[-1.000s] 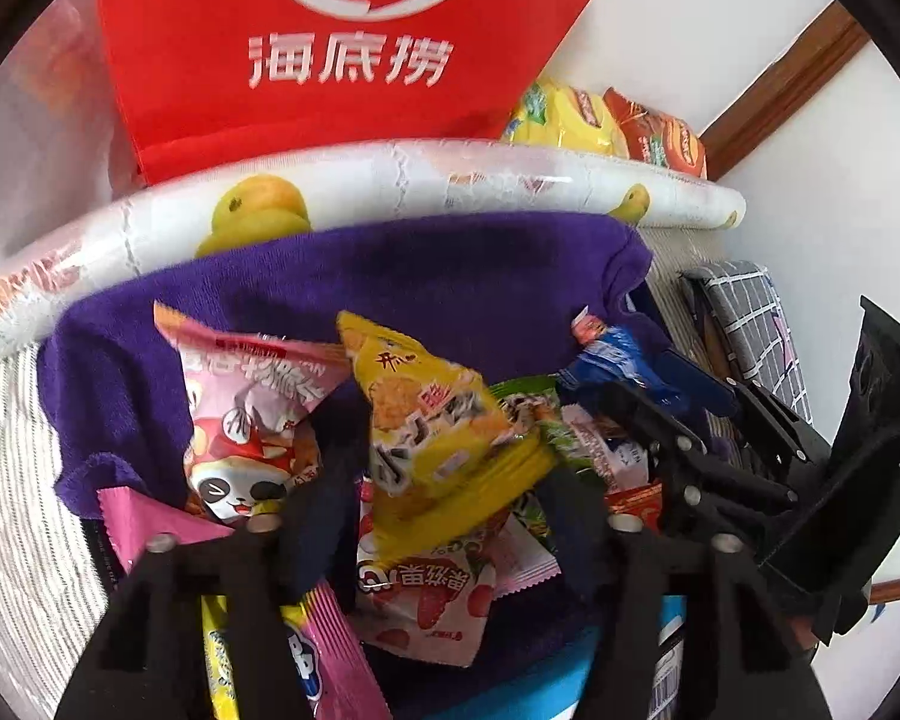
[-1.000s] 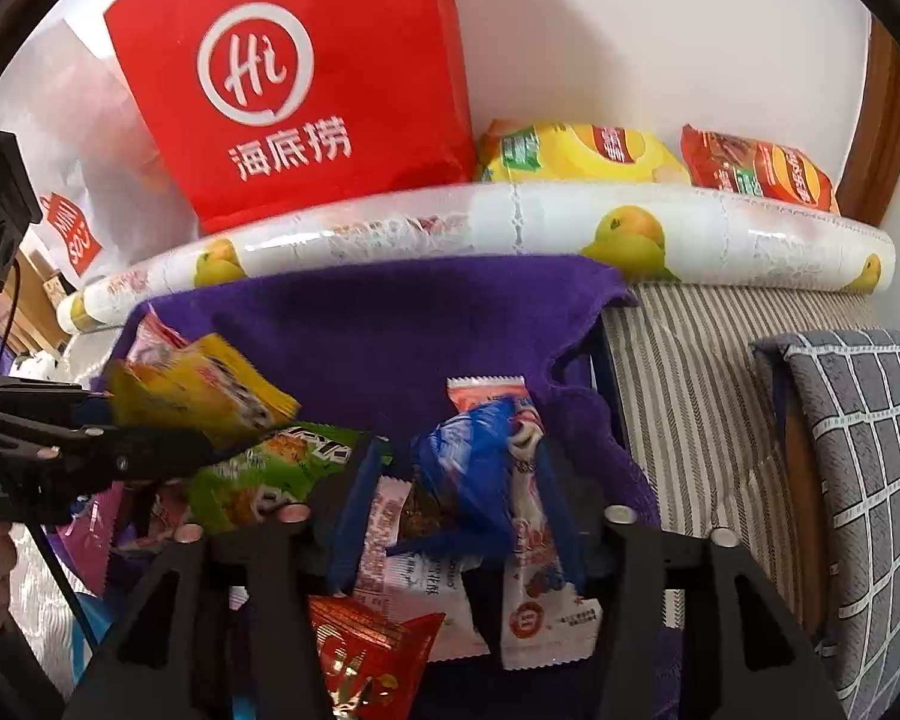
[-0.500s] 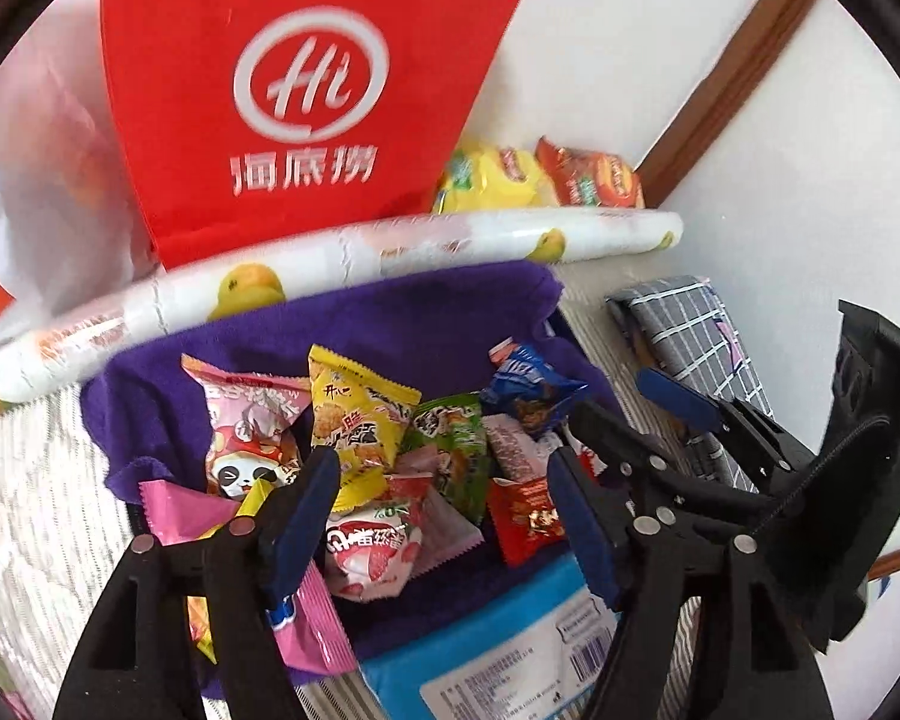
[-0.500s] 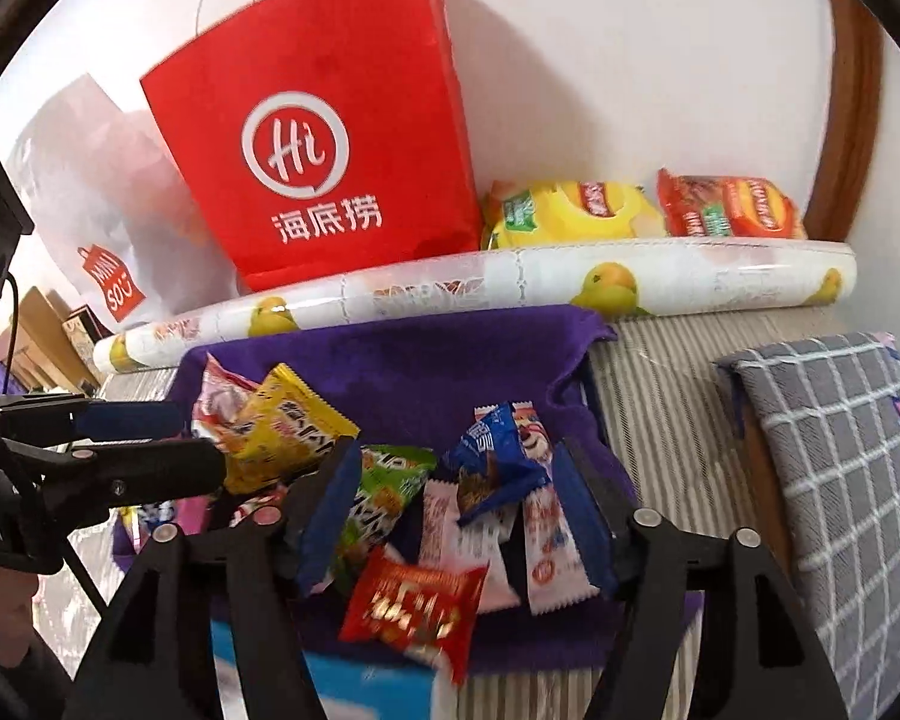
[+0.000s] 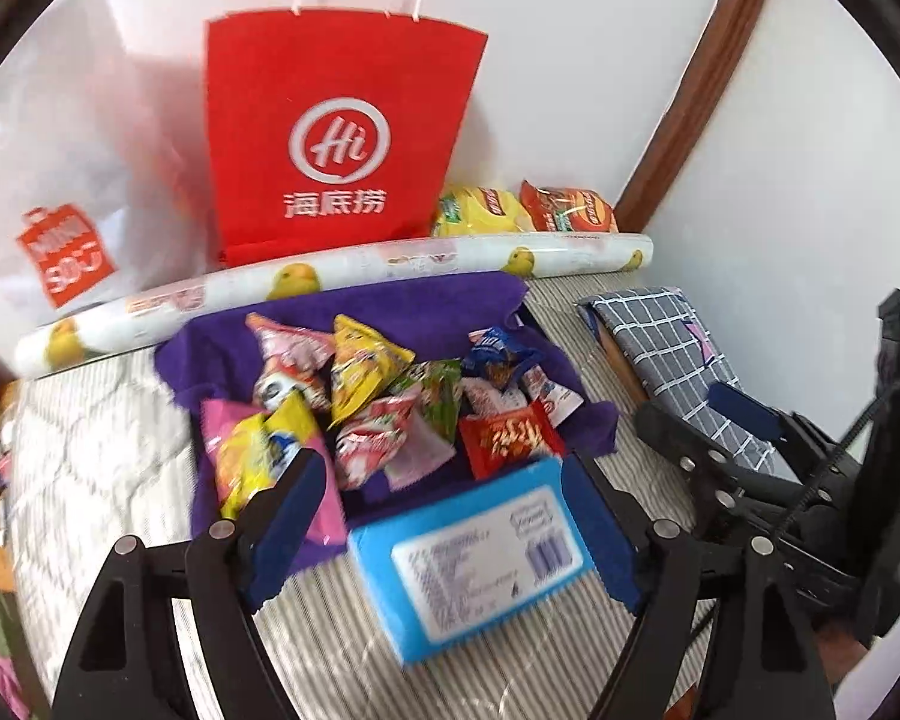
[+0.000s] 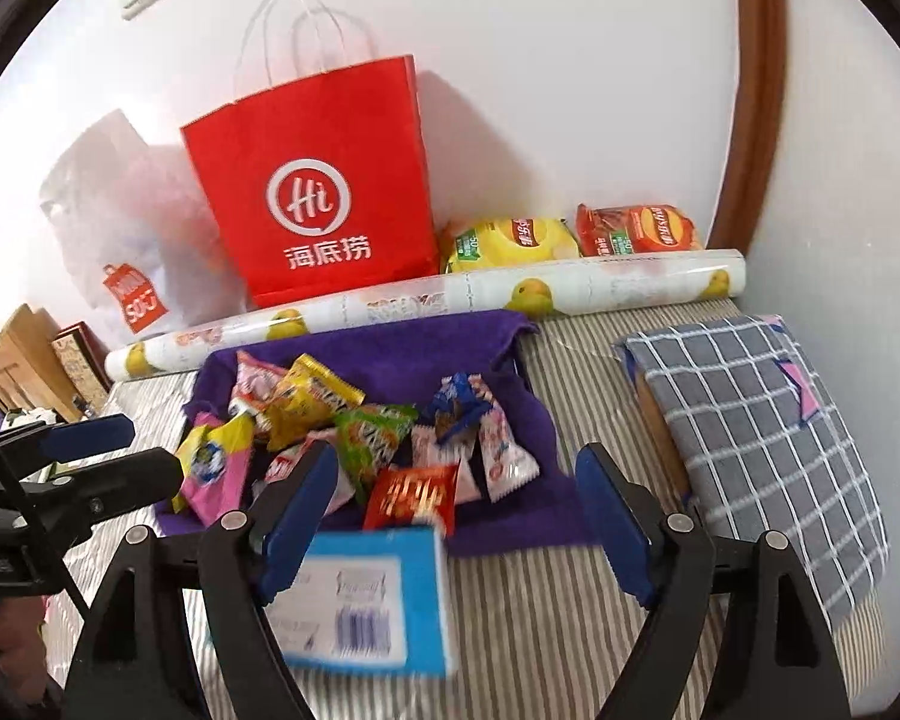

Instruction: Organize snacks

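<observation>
A pile of small snack packets lies on a purple towel (image 5: 420,300) (image 6: 390,342) spread on the striped bed. Among them are a yellow packet (image 5: 360,372) (image 6: 312,396), a blue packet (image 5: 498,360) (image 6: 456,405) and a red packet (image 5: 510,438) (image 6: 414,495). A blue flat pack (image 5: 480,558) (image 6: 366,594) rests at the towel's near edge. My left gripper (image 5: 444,516) (image 6: 108,456) hangs above and in front of the pile, jaws opening, nothing gripped. My right gripper (image 6: 456,516) (image 5: 702,426) is beside it on the right, jaws also opening and empty.
A red paper bag (image 5: 336,144) and a white plastic bag (image 5: 60,192) stand against the wall. A duck-printed roll (image 5: 390,264) lies behind the towel, with yellow chips (image 6: 504,243) and red chips (image 6: 636,228) behind it. A grey checked pillow (image 6: 762,432) lies right.
The left gripper let go of the yellow packet and the right let go of the blue one; both packets now lie in the pile. Both grippers drew back and up with jaws widening.
</observation>
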The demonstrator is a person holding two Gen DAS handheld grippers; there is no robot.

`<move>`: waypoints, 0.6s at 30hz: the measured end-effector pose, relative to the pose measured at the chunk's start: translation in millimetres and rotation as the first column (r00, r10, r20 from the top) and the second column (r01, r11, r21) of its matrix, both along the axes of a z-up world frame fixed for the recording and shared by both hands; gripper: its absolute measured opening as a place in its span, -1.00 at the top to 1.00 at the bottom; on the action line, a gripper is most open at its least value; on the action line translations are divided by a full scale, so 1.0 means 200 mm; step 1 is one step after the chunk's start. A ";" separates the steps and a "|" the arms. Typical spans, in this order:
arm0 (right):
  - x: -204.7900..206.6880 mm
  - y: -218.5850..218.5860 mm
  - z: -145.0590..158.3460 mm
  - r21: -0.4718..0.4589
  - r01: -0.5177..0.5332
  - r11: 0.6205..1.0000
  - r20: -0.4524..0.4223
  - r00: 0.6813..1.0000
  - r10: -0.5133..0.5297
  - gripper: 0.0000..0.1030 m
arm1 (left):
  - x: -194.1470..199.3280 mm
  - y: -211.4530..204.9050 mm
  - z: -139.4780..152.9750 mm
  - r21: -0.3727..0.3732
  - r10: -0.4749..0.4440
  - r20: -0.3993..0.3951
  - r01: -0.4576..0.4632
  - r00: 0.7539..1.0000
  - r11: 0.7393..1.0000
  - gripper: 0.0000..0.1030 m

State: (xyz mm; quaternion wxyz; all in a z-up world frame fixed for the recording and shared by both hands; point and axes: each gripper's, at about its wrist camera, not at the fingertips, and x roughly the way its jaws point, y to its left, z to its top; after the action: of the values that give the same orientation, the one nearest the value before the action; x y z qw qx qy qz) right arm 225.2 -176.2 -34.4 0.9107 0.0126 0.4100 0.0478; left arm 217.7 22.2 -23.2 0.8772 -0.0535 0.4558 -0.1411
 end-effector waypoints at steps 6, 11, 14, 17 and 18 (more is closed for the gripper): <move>-0.28 0.01 0.06 -0.032 0.008 0.999 0.036 0.999 -0.007 -0.82 | -0.26 -0.03 0.04 0.057 0.037 0.062 -0.041 0.997 0.998 -0.59; -0.47 -0.04 0.09 -0.018 0.033 0.999 0.041 0.999 -0.032 -0.93 | -0.45 -0.03 0.03 0.115 0.082 0.106 -0.094 0.991 0.989 -0.59; -0.56 -0.08 0.09 -0.002 0.047 0.999 0.037 0.998 -0.047 -0.94 | -0.54 -0.02 0.01 0.110 0.094 0.104 -0.106 0.990 0.988 -0.59; -0.64 -0.11 0.11 0.013 0.058 0.998 0.048 0.997 -0.059 -0.94 | -0.63 -0.02 0.03 0.103 0.114 0.116 -0.126 0.987 0.987 -0.59; -0.67 -0.12 0.12 0.011 0.061 0.998 0.057 0.996 -0.062 -0.96 | -0.66 -0.03 0.04 0.107 0.116 0.124 -0.130 0.985 0.986 -0.59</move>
State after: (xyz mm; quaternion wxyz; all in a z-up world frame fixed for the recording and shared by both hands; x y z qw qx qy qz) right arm 91.7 -199.9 -10.9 0.9231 0.0279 0.3830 0.0218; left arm 85.5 17.0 -16.1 0.9111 -0.0228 0.4067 -0.0630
